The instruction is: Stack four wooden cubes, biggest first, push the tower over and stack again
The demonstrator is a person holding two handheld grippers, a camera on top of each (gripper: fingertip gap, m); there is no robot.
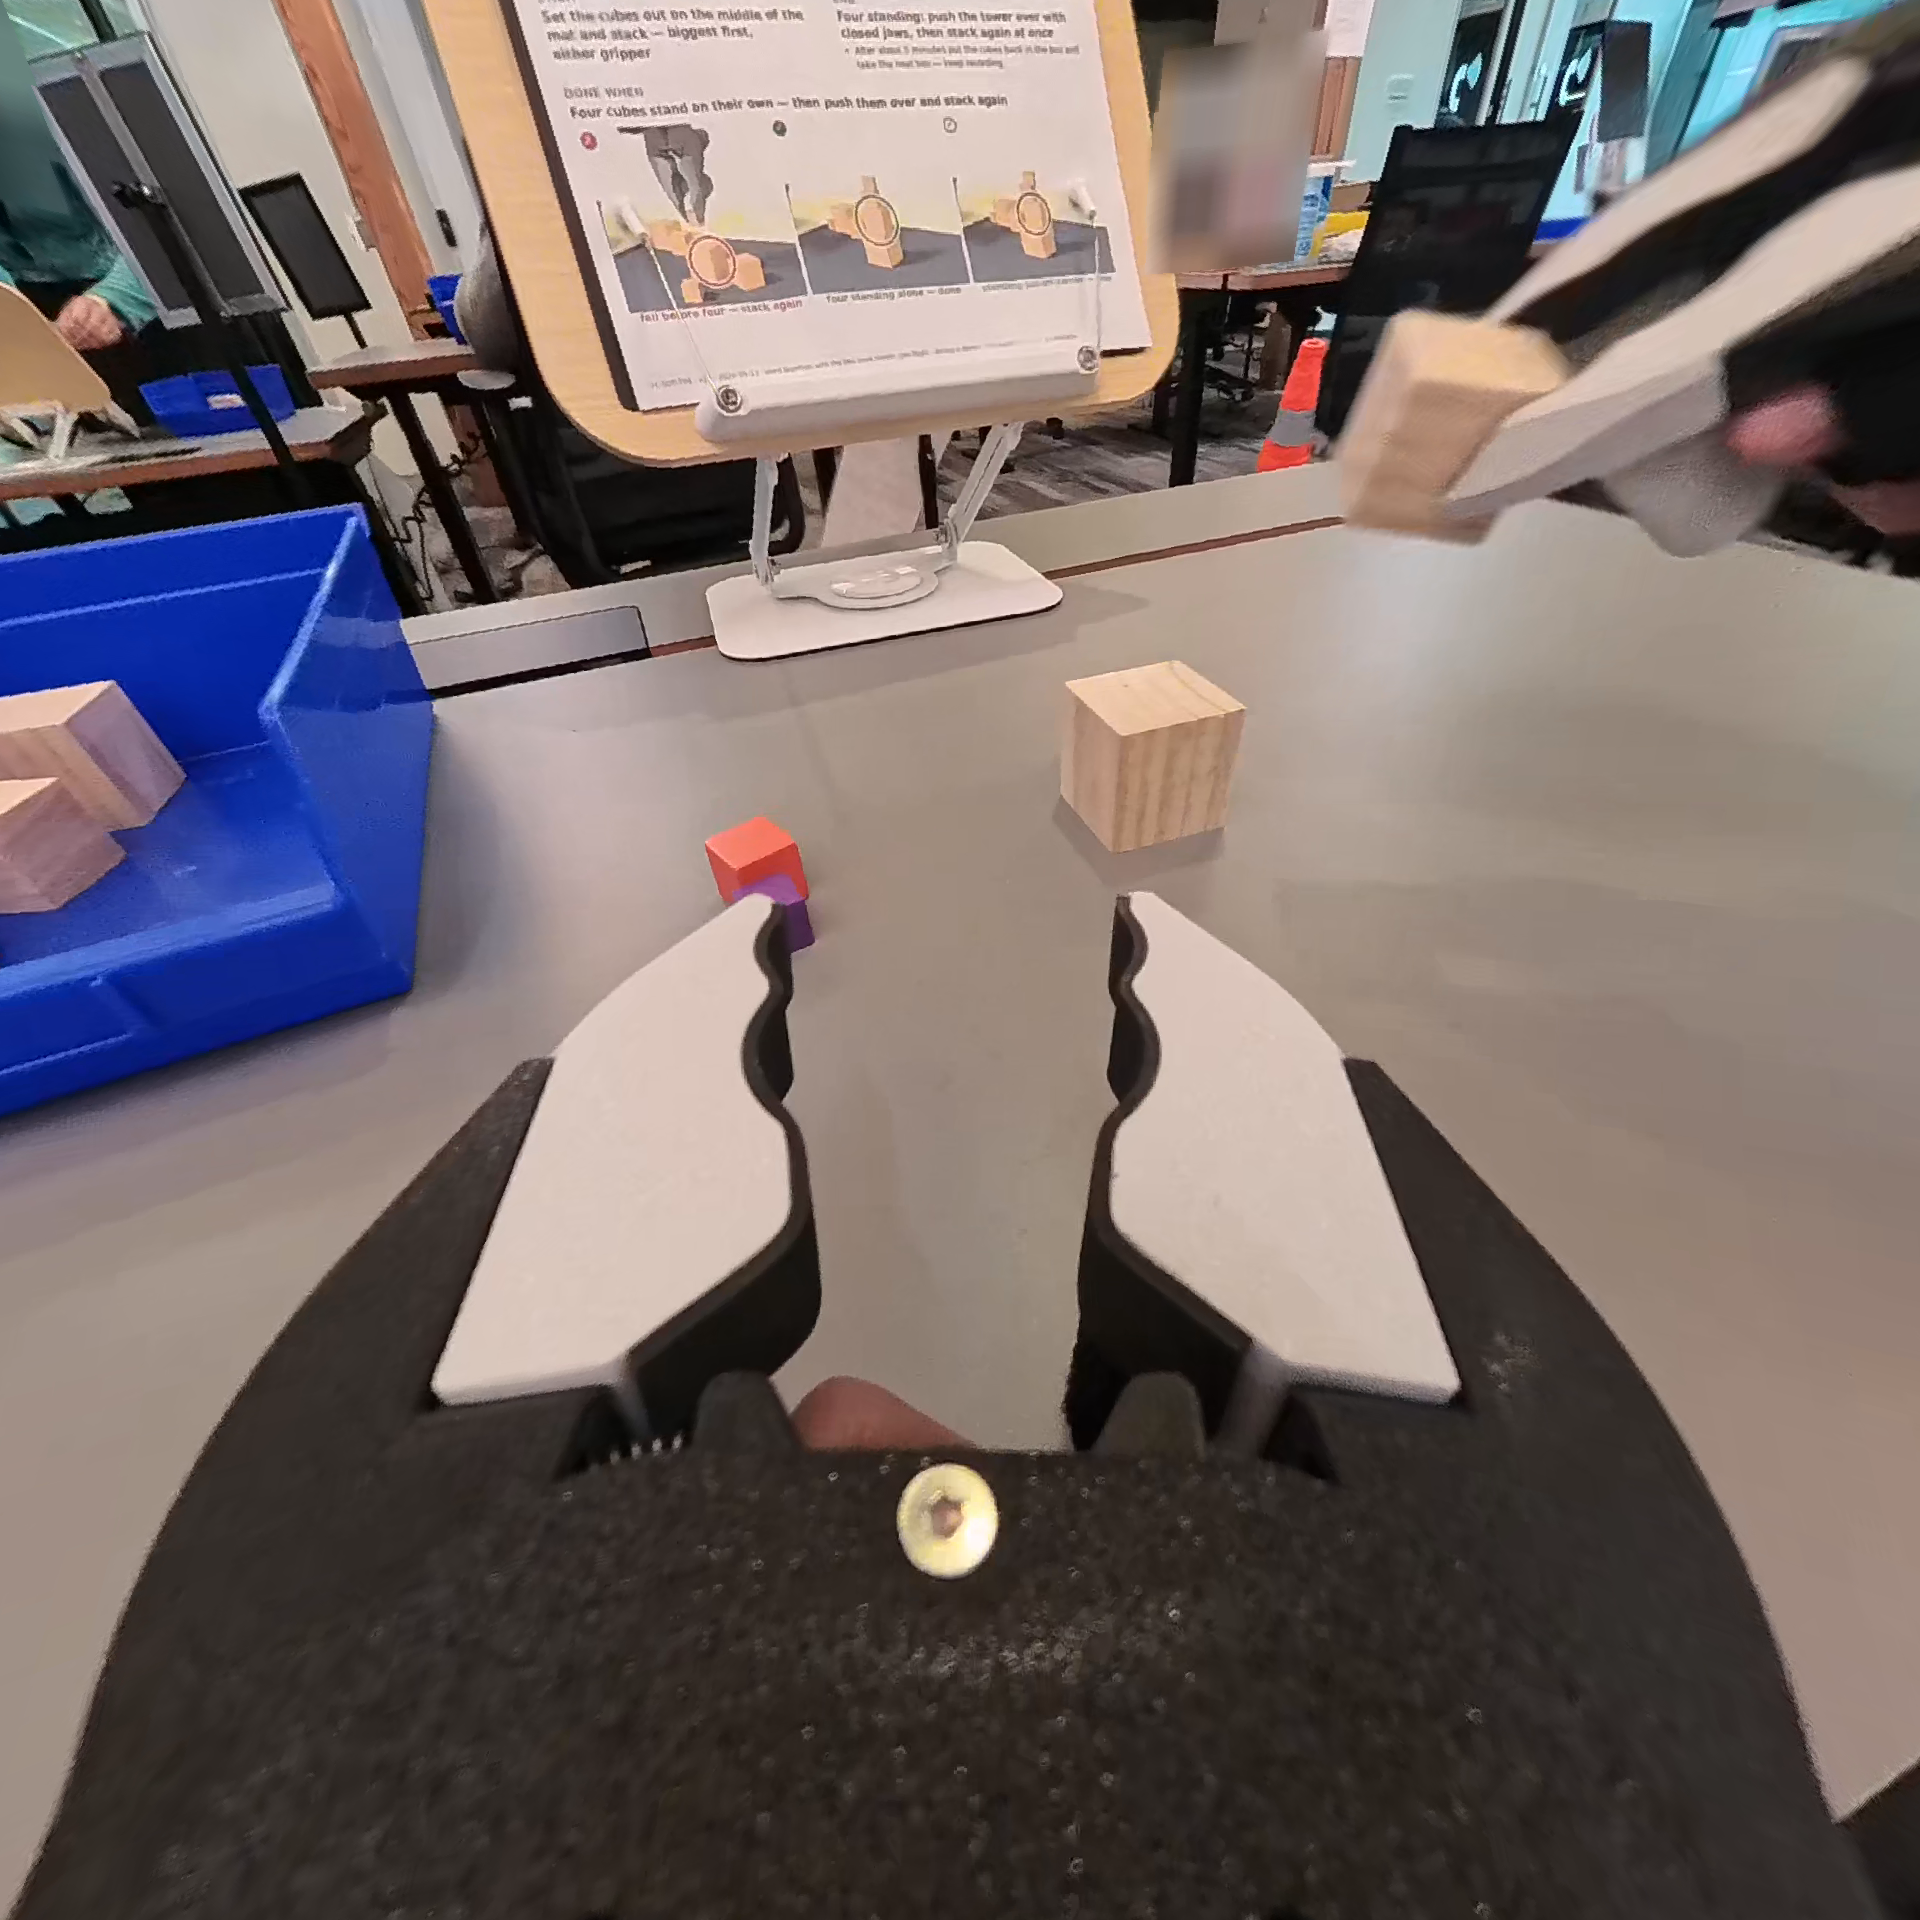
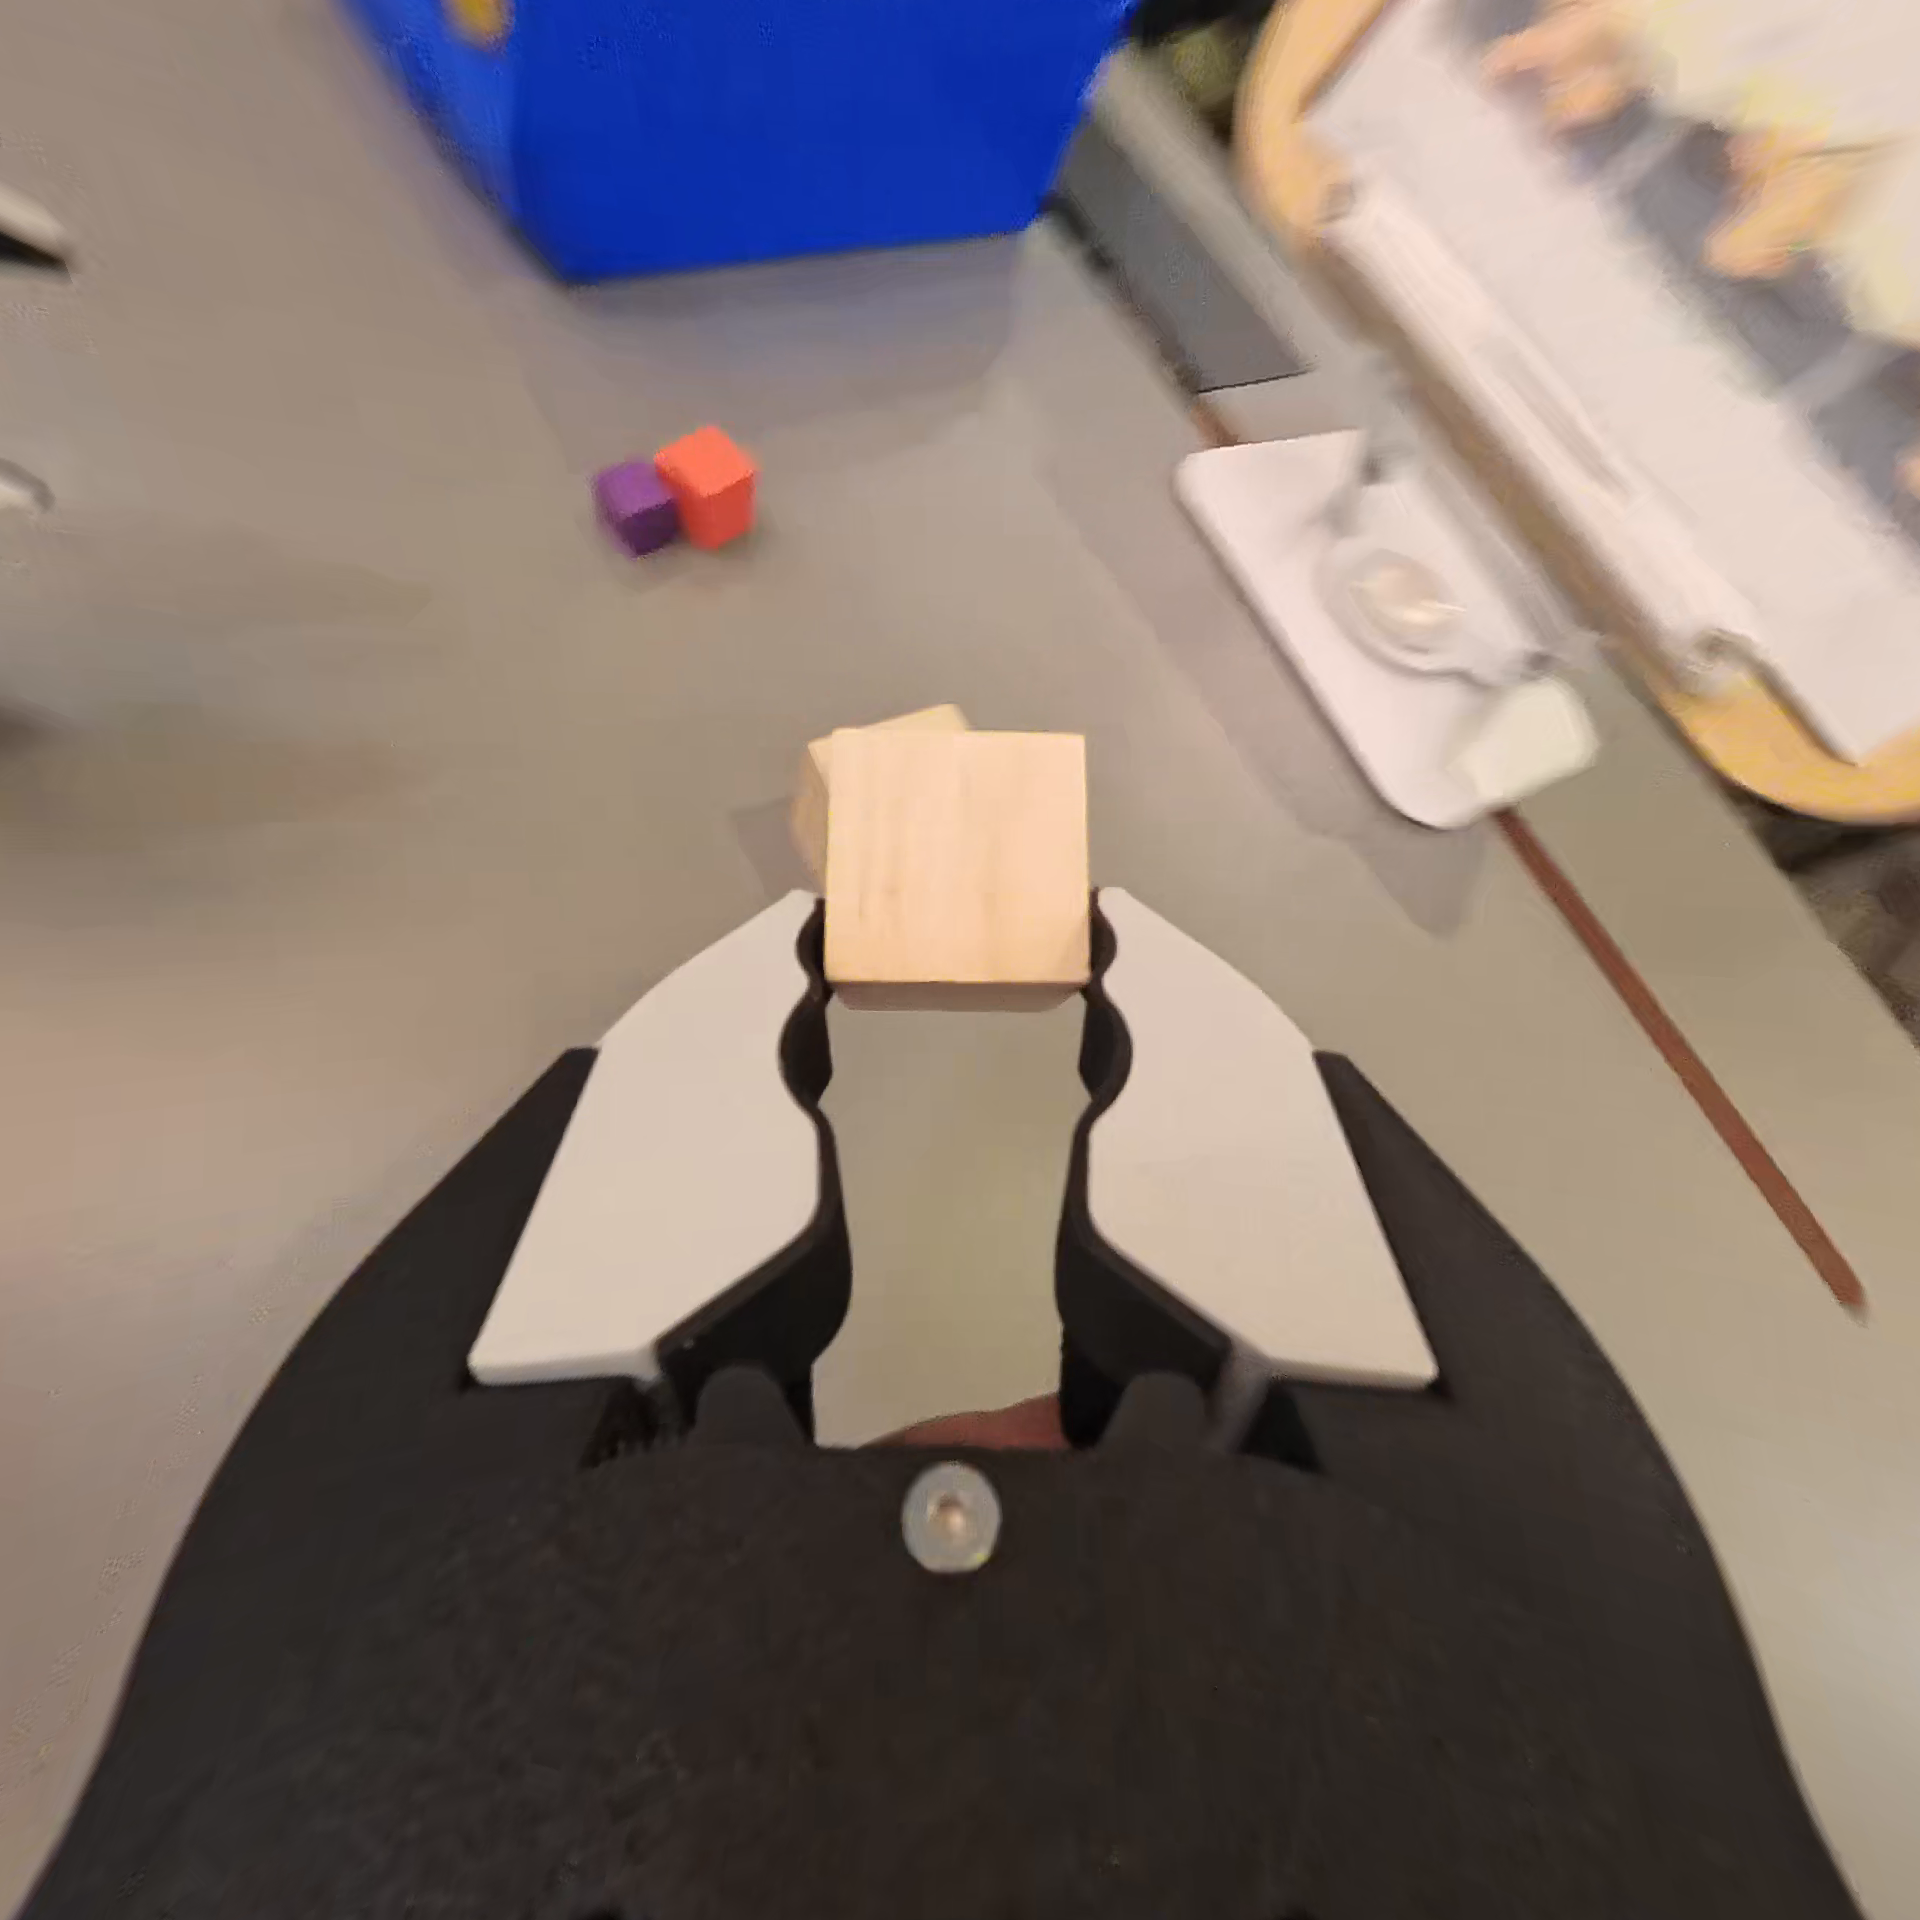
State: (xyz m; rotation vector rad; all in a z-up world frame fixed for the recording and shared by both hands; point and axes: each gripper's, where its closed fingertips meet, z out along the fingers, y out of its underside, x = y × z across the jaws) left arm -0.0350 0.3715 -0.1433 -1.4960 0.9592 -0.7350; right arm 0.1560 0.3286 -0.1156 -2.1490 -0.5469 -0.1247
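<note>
A large plain wooden cube (image 1: 1153,756) stands on the grey table; in the right wrist view only its edge (image 2: 816,790) shows behind the held cube. My right gripper (image 2: 956,914) is shut on a medium plain wooden cube (image 2: 956,857) and holds it in the air above the large one; it also shows at the upper right of the left wrist view (image 1: 1496,447), cube (image 1: 1439,421) in its tips. A small red cube (image 1: 755,854) and a smaller purple cube (image 1: 795,914) touch on the table, also in the right wrist view, red (image 2: 709,483), purple (image 2: 634,506). My left gripper (image 1: 945,914) is open and empty, low over the table.
A blue bin (image 1: 343,748) at the left holds two more wooden cubes (image 1: 73,790); its wall shows in the right wrist view (image 2: 748,135). An instruction board on a white stand (image 1: 883,597) sits at the table's far edge, also in the right wrist view (image 2: 1351,623).
</note>
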